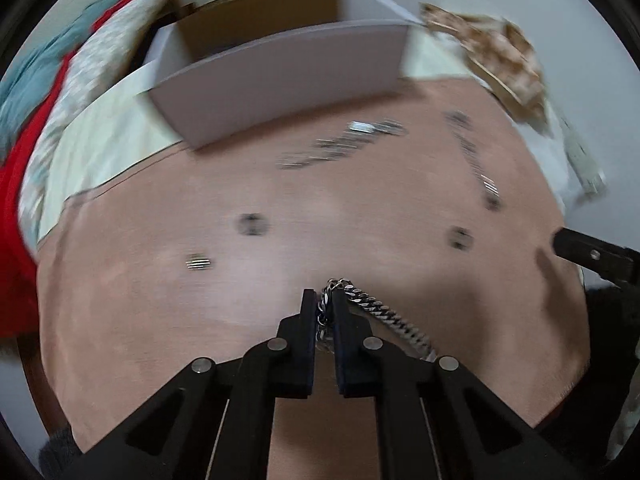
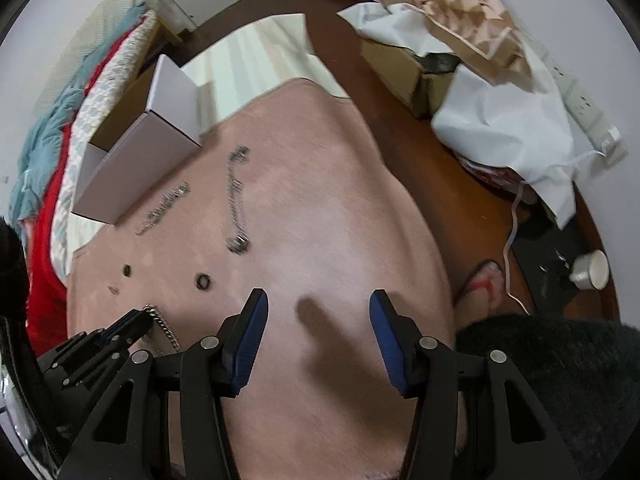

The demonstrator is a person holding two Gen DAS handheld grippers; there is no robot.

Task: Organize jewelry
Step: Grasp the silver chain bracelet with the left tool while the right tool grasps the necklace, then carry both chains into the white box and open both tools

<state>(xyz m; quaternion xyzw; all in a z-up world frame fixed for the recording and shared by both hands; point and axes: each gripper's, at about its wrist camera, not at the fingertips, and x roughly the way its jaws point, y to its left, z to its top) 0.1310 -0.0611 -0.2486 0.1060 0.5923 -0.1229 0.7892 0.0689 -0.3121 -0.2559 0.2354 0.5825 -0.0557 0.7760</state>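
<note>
My left gripper (image 1: 324, 296) is shut on a silver curb chain (image 1: 384, 312) that trails to the right over the pink cloth (image 1: 320, 208); it also shows in the right wrist view (image 2: 146, 316) with the chain (image 2: 164, 328) hanging from it. My right gripper (image 2: 318, 300) is open and empty above the cloth (image 2: 320, 220). Two more chains (image 1: 340, 144) (image 1: 474, 160) lie farther out, near an open white box (image 1: 280, 80). Two dark rings (image 1: 252, 224) (image 1: 460, 238) and a small silver piece (image 1: 198, 261) lie on the cloth. The box (image 2: 136, 168), chains (image 2: 236, 200) (image 2: 164, 208) and a ring (image 2: 203, 281) show in the right view.
Folded red, teal and patterned blankets (image 2: 52, 168) lie left of the box. White fabric (image 2: 500, 128), a patterned paper bag (image 2: 460, 12), a power strip (image 2: 588, 108) and a small white cup (image 2: 592, 270) sit at the right on the brown wooden surface (image 2: 440, 184).
</note>
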